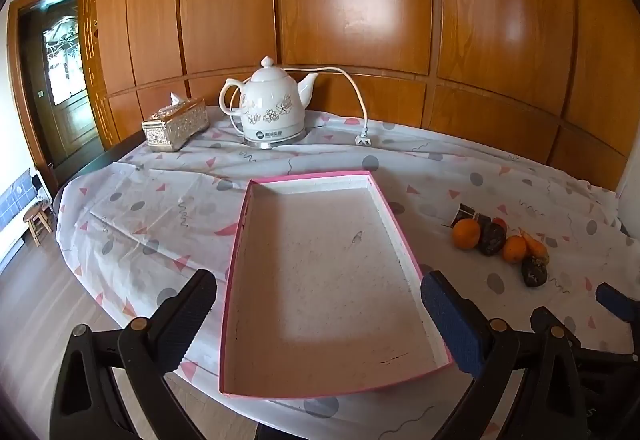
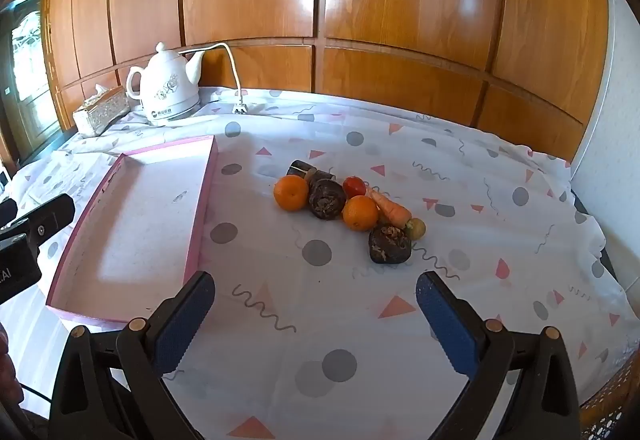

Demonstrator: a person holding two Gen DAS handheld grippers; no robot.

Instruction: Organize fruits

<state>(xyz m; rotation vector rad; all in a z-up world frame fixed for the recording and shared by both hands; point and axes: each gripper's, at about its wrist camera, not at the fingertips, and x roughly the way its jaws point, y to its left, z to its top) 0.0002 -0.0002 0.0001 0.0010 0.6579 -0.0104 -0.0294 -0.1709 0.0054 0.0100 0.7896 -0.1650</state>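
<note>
Right gripper (image 2: 314,314) and left gripper (image 1: 320,312), jaws apart, empty. Nearest orange (image 2: 291,192), right of the tray (image 2: 208,196): likely firm, light, rollable; grasp across its middle.

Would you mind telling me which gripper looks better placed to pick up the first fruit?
Probably the right gripper: open, it faces the fruit pile directly. The left gripper, also open, hangs over the empty pink tray.

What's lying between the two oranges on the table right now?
A dark, wrinkled fruit lies between the left orange and the right orange, apparently touching both. The right wrist view shows it best.
</note>
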